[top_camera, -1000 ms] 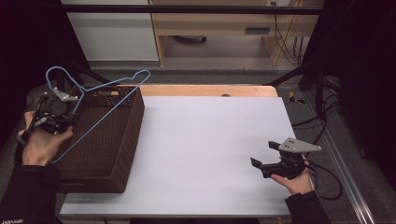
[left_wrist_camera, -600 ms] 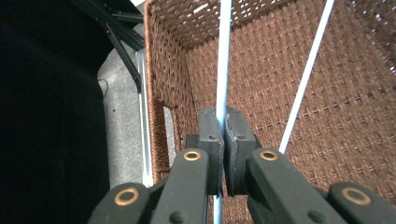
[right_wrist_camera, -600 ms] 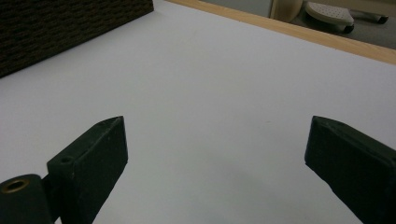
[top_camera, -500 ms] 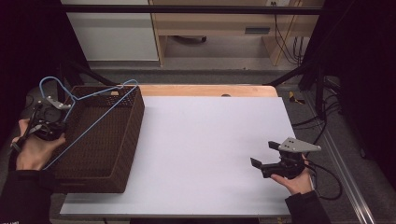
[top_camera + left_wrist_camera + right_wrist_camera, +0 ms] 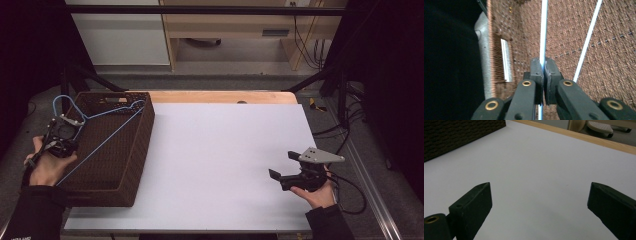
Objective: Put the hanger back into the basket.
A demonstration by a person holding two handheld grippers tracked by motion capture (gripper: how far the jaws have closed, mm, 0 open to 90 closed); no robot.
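Note:
A light blue wire hanger [image 5: 102,122] lies slanted over the dark brown woven basket [image 5: 135,155] at the table's left end, its hook near the basket's far left corner. My left gripper [image 5: 70,131] sits at the basket's left rim, shut on the hanger's wire; in the left gripper view the blue wire [image 5: 543,32] runs straight up from between the closed pads [image 5: 536,72]. My right gripper [image 5: 282,167] rests low over the white table top near the front right, open, with nothing between its fingers [image 5: 472,202].
The white table top [image 5: 220,150] stretches between the basket and my right hand, with a wooden strip [image 5: 220,96] along its far edge. A cable [image 5: 350,195] trails off the right gripper. Cabinets and floor lie beyond the table.
My left gripper has carried the hanger down and leftward, from above the basket to its left rim. The right gripper has stayed put.

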